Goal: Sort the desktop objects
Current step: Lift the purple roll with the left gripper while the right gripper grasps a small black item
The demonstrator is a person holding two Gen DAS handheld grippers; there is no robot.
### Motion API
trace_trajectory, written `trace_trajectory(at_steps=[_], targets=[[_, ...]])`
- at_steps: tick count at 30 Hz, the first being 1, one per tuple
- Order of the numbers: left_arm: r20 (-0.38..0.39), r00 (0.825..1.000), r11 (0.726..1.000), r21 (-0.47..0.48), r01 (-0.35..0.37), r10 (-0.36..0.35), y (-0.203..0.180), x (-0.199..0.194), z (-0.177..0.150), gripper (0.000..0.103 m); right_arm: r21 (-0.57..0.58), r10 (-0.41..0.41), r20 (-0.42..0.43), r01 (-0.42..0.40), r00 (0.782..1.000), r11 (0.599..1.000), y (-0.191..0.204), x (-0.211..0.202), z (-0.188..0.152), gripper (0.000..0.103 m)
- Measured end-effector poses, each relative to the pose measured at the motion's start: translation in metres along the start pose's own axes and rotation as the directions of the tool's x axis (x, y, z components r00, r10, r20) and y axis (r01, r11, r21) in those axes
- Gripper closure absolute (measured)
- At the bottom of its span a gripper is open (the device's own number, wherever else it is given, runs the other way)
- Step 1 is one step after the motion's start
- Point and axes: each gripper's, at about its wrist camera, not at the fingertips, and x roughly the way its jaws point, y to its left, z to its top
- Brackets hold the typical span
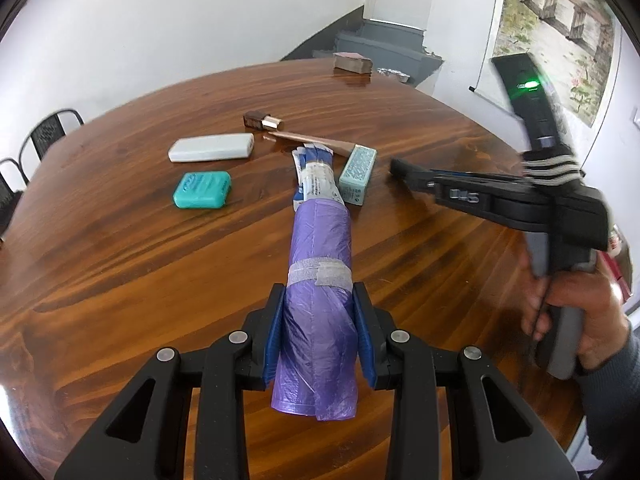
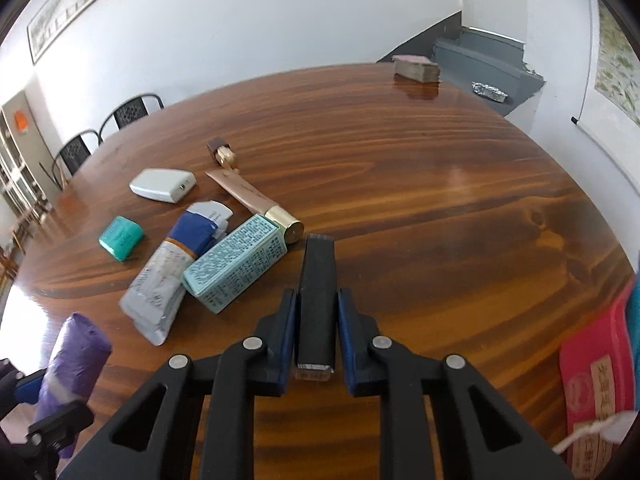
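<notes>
My left gripper (image 1: 319,288) is shut on a purple roll of plastic bags (image 1: 320,320) bound with grey tape, held over the round wooden table (image 1: 120,260). My right gripper (image 2: 317,294) is shut on a black stick-shaped tube (image 2: 317,300), just above the tabletop. Beyond them lies a cluster: a mint carton (image 2: 236,264), a blue and white sachet pack (image 2: 168,272), a rose-gold tube with a gold cap (image 2: 256,200), a white case (image 2: 163,185), a teal box (image 2: 121,238) and a small brown lipstick (image 2: 222,152). A person's hand (image 1: 580,312) grips the right tool's handle.
A brown block (image 2: 416,67) sits at the table's far edge, with crumpled foil (image 2: 490,91) on a grey ledge behind it. A red printed packet (image 2: 592,380) lies at the near right edge. Black metal chairs (image 1: 52,130) stand at the far left.
</notes>
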Motion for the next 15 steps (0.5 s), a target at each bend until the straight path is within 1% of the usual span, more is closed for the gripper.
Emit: trace_trajectory(at_steps=[5, 9, 15], targets=[[0.015, 1.0, 1.0, 0.003, -0.006, 0.006, -0.006, -0.004, 0.001, 0.068, 0.047, 0.027, 0.059, -0.03, 0.998, 0.998, -0.007, -0.028, -0.009, 0.081], [0.024, 1.0, 1.0, 0.01, -0.006, 0.005, -0.015, -0.007, 0.002, 0.068, 0.06, 0.033, 0.103, -0.039, 0.994, 0.997, -0.013, -0.051, -0.015, 0.081], [0.036, 0.999, 1.0, 0.022, 0.018, -0.019, -0.032, -0.011, 0.005, 0.068, 0.098, 0.04, 0.173, -0.057, 0.984, 0.994, -0.031, -0.088, -0.023, 0.081]])
